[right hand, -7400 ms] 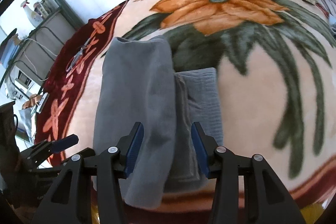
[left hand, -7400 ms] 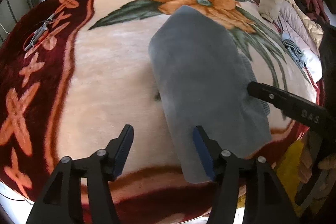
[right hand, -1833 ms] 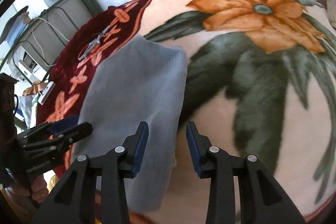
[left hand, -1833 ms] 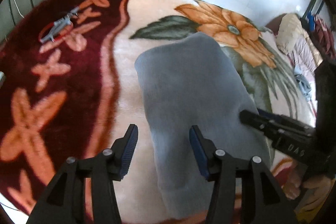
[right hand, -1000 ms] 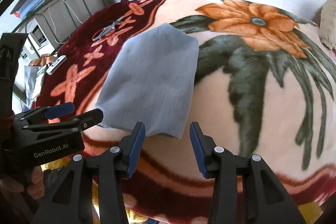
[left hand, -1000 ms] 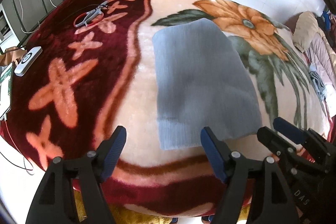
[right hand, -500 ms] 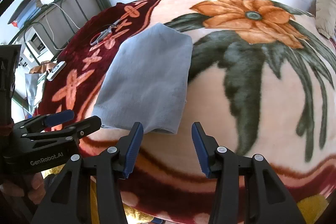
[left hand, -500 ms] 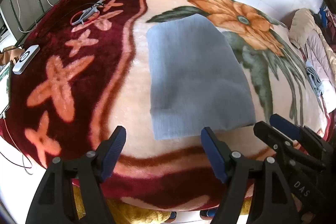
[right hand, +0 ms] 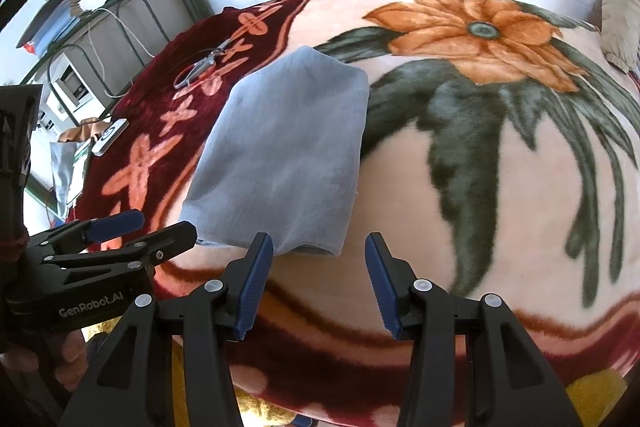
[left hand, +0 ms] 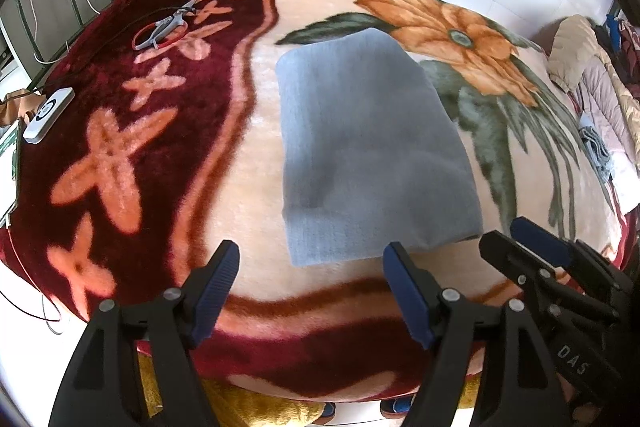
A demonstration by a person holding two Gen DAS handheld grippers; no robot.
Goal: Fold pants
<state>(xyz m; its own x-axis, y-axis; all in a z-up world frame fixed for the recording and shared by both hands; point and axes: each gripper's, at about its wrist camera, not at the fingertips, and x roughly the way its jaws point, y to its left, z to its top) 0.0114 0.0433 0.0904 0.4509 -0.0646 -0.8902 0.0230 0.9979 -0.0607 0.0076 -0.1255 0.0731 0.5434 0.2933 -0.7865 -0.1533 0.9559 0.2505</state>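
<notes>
1. The blanket point(left hand: 248, 155) spread wide ahead of and beneath both my jaws, with its orange flower well beyond my tips and its dark red border just under them.

2. The pants point(left hand: 372, 155) lay on that blanket as one compact grey rectangle. Their near edge sat just past my left gripper point(left hand: 311, 281), and just ahead and to the left of my right gripper point(right hand: 319, 281). I judged the folding done, or very nearly: no loose leg or trailing part showed, and the layers sat flat.

3. My left gripper stood wide apart and gripped nothing, hovering clear of the cloth.

4. My right gripper stood partly apart, narrower than the left, and was also empty, with nothing between its pads.

5. What seemed left, in my judgement, was at most a smoothing of the near corner or moving the bundle aside.

6. Scissors point(left hand: 164, 27) and a small white device point(left hand: 48, 115) lay far off to my left, on the blanket's red border.
</notes>
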